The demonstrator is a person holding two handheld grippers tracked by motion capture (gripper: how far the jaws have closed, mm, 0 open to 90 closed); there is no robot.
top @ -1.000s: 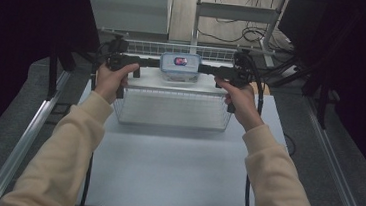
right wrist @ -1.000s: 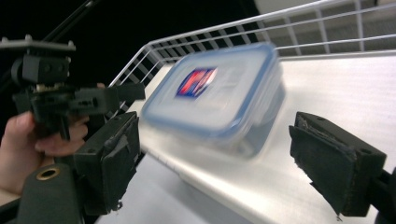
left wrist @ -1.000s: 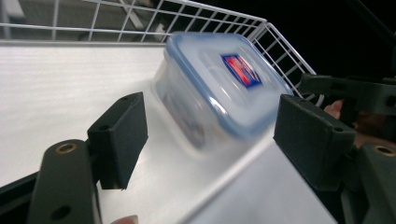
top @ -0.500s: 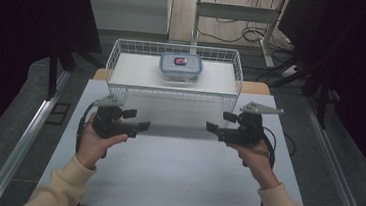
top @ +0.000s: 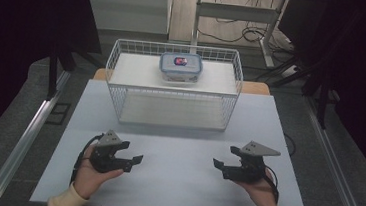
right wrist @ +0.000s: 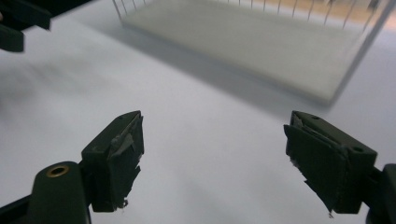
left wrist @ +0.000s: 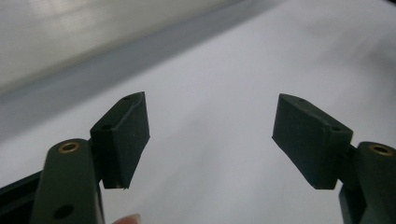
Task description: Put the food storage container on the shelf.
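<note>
From the high view, a person is holding the left gripper (top: 133, 161) and the right gripper (top: 219, 167) low over the near part of a pale table (top: 174, 182), jaws pointing toward each other and well apart; both are holding nothing. A white wire basket (top: 172, 89) is sitting at the far middle of the table; a lidded plastic food container (top: 180, 66) is resting inside it, toward the far side.

In the left gripper view, the left gripper (left wrist: 211, 135) is showing its jaws spread wide over bare table surface; nothing is lying between them.

In the right gripper view, the right gripper (right wrist: 212, 161) is likewise gaping wide, with worn pads (right wrist: 122, 156); the basket's near wall (right wrist: 243, 51) is lying ahead and slightly blurred.

Judging from this, the basket is the thing to handle; reaching for it well likely means advancing both grippers evenly, each taking a side rim wire squarely, so the basket is not tilting and the container is not sliding.
</note>
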